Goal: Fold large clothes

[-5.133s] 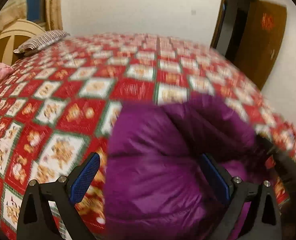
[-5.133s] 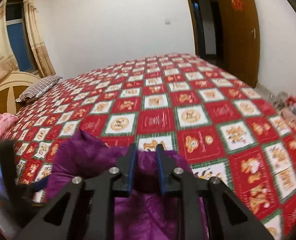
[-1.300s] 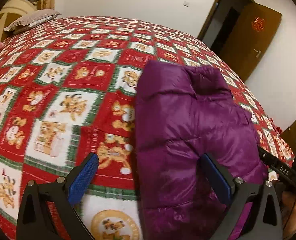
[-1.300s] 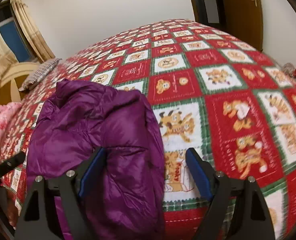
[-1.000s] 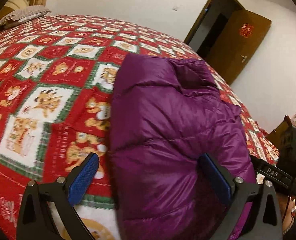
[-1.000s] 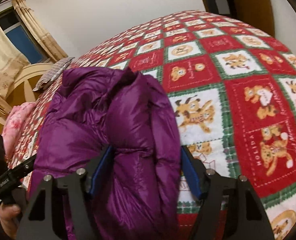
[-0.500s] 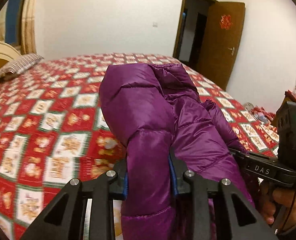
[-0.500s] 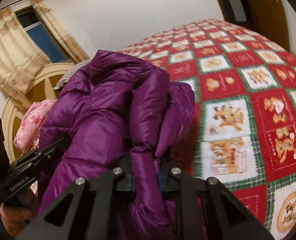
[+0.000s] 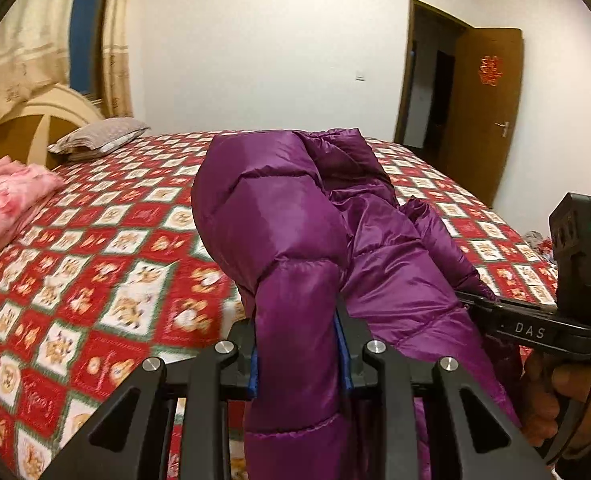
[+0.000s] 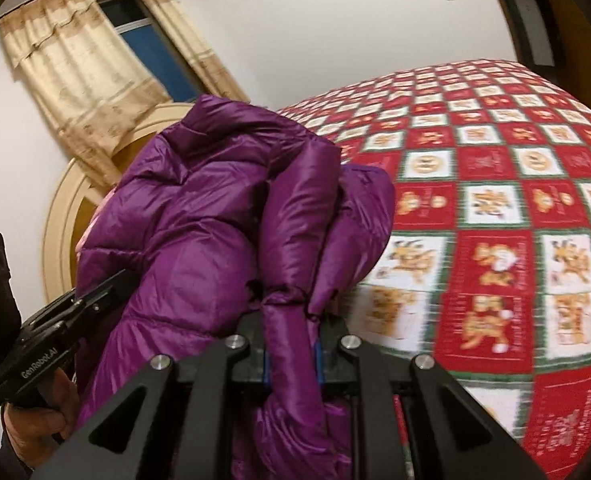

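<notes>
Above the near edge of the bed [image 9: 107, 264], a purple down jacket [image 9: 295, 216] hangs bunched between two hand-held grippers. The left gripper [image 9: 299, 344] has its fingers [image 9: 337, 332] drawn close together on a padded fold at the jacket's hem, with the fabric squeezed between the blue pads and spilling out above and below. The right gripper [image 10: 291, 354] has its fingers [image 10: 318, 354] nearly together on another fold of the same jacket [image 10: 215, 216], a thinner pinch.

In the left wrist view the right gripper's black body [image 9: 535, 328] enters from the right, gripped by a hand [image 9: 555, 404], and the jacket's bulk lies between the two tools. In the right wrist view the left gripper [image 10: 67, 320] shows at the left edge, half hidden behind the puffed cloth, with a hand [image 10: 35, 424] under it.

The jacket blocks much of the middle of the bed in both views. A red, white and green patterned quilt [image 10: 515, 216] covers the bed. At the far left lie a striped pillow [image 9: 99, 138] against a curved wooden headboard [image 9: 43, 120] and a pink bundle of cloth [image 9: 7, 200]. Beige curtains [image 10: 83, 76] frame a dark window [image 10: 151, 48]. A brown door [image 9: 487, 120] stands open at the far right.
</notes>
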Tool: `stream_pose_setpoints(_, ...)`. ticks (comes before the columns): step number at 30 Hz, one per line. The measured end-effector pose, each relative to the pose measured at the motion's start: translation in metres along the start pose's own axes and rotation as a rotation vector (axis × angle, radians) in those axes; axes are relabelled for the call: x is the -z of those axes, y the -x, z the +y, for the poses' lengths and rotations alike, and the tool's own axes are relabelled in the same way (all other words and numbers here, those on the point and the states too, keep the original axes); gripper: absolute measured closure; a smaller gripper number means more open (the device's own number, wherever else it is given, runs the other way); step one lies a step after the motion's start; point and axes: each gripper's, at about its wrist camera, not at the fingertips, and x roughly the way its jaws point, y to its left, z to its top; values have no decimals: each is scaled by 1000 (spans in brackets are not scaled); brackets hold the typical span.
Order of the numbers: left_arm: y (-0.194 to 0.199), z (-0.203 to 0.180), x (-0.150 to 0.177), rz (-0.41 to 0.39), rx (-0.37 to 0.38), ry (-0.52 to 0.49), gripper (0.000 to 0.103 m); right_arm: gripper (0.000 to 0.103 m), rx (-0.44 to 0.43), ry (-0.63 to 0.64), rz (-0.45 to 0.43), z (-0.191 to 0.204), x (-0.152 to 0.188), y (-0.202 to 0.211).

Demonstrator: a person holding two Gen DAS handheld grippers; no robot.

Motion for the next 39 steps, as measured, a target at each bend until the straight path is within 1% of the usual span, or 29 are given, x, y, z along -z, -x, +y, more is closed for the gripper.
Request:
stream_pose_setpoints(5, -3, 20, 14, 25, -24, 34, 74, 85, -9, 23, 34, 10, 7, -17)
stream_pose_setpoints(14, -10, 39, 33, 59, -39, 69, 74, 85, 4, 47, 91, 20, 19, -40)
stream_pose_setpoints(31, -10, 57, 50, 88, -47, 107, 74, 85, 12, 70, 118, 34, 24, -55)
stream_pose_setpoints(39, -16, 64, 56, 103, -57, 117, 71, 85, 23, 55, 127, 28, 27, -63)
